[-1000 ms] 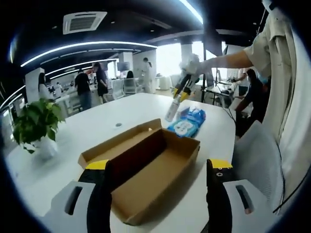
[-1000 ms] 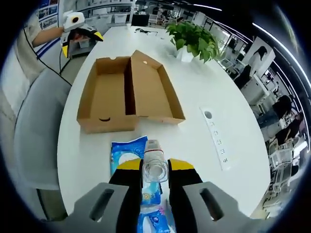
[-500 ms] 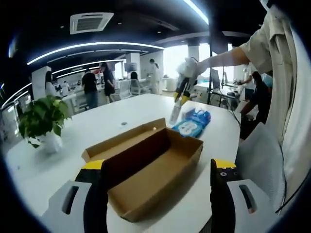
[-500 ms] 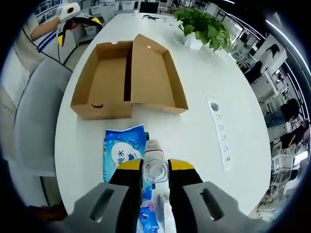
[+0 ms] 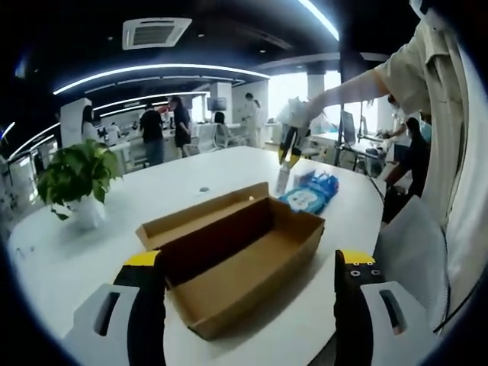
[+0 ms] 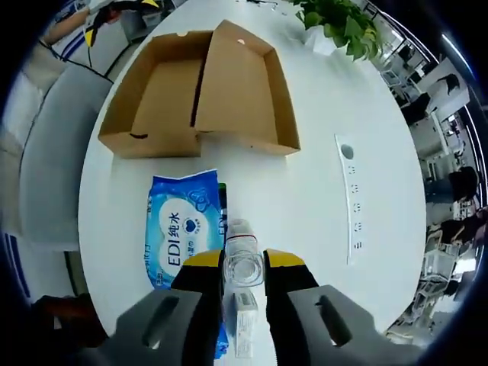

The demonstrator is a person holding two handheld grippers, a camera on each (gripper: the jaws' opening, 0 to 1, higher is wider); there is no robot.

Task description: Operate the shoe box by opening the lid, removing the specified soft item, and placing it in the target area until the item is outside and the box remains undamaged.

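The box [image 6: 200, 88], lid folded back and empty, is seen at upper left on the desk [image 6: 313, 183]; the right hand-held gripper [image 6: 244, 268] is clamped on a clear bottle [image 6: 243, 254] above a wipes pack [image 6: 183, 225]. The left hand-held gripper [image 5: 248, 263] is held apart. The bottle is best lowered upright, well clear of the cardboard walls.

The open shoe box [image 6: 200, 91] sits near one edge of the desk [image 6: 320, 91], its lid folded flat beside it and its inside bare. A blue wipes pack [image 6: 181, 227] lies just beside the box's short end. Toward the far edge stand a potted plant [image 5: 76, 179] and a flush socket strip [image 6: 352, 200]; between them and the box the desk is bare. A grey chair [image 6: 47, 152] stands against the near edge.
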